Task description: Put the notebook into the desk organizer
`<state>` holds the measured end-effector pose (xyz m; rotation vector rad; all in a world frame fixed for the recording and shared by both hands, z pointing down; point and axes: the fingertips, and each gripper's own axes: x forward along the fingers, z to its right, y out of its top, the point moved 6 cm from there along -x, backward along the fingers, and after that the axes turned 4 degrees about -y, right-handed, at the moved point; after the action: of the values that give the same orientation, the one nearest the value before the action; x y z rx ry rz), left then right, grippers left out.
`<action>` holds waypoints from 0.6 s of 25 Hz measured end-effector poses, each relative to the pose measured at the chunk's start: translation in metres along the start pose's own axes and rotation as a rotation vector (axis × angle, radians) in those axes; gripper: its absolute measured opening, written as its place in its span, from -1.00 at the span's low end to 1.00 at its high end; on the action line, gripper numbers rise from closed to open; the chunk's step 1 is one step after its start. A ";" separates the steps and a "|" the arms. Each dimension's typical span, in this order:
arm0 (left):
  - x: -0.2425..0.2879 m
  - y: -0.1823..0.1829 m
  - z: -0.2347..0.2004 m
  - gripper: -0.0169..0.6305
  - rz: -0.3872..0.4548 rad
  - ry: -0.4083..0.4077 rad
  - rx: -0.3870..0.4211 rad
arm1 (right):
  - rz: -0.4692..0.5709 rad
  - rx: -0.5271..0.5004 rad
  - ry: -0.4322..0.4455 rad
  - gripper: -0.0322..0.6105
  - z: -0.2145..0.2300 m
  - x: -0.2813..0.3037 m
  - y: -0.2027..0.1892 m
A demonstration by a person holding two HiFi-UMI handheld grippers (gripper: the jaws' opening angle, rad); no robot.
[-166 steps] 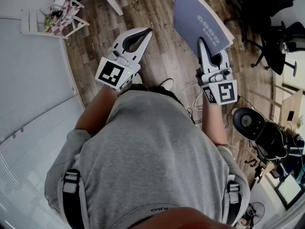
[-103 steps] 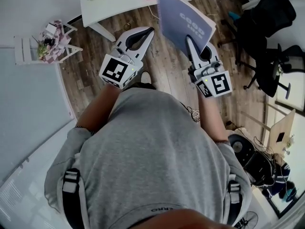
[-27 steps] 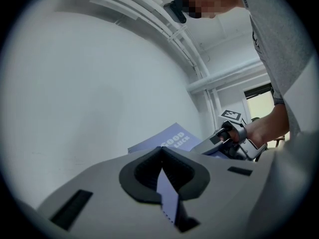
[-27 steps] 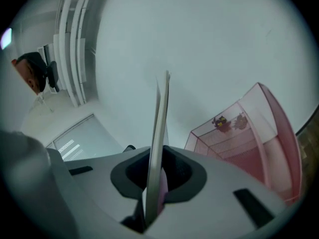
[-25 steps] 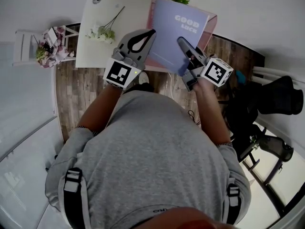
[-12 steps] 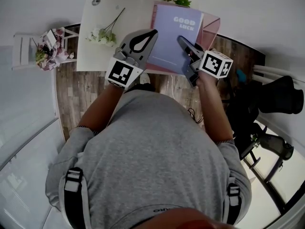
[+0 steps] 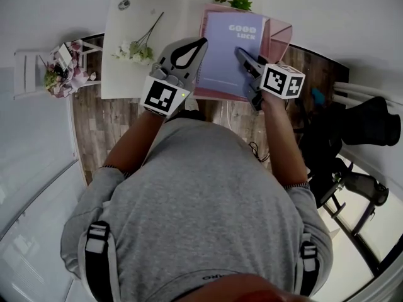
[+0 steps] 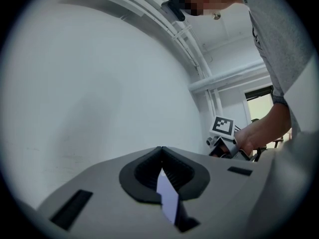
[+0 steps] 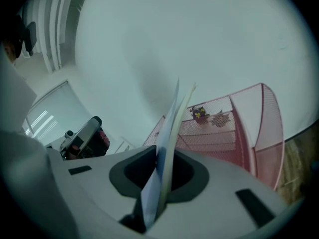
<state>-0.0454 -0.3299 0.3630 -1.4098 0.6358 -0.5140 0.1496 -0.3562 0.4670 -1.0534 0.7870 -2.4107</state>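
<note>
Inserting: right gripper (image 7: 240, 53), jaws just easing apart, pinches the notebook (image 7: 223, 65) over the desk organizer (image 7: 281, 34) at the right edge of the table (image 7: 160, 14); left gripper (image 7: 203, 41) pressed together, idle; next, probably lower and release.

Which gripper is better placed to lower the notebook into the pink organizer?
Right. The right gripper grips the notebook at the organizer, though its jaws have just been opening slightly. The left gripper is shut and empty beside it.

Office (swivel chair (image 7: 370, 123); white desk (image 7: 129, 58))
</note>
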 end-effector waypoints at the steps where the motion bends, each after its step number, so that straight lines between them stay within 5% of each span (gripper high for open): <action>1: 0.001 -0.001 -0.001 -0.89 -0.001 -0.006 0.004 | -0.002 -0.012 -0.008 -0.69 0.000 0.001 0.001; 8: 0.007 -0.013 -0.004 -0.89 -0.028 -0.047 0.020 | -0.001 -0.138 -0.107 -0.66 -0.004 0.008 0.005; 15: 0.016 -0.011 -0.002 -0.89 -0.030 -0.046 0.023 | -0.065 -0.382 -0.283 -0.61 -0.006 0.017 0.002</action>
<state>-0.0346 -0.3437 0.3726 -1.4079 0.5708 -0.5098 0.1339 -0.3650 0.4718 -1.5458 1.1500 -2.1380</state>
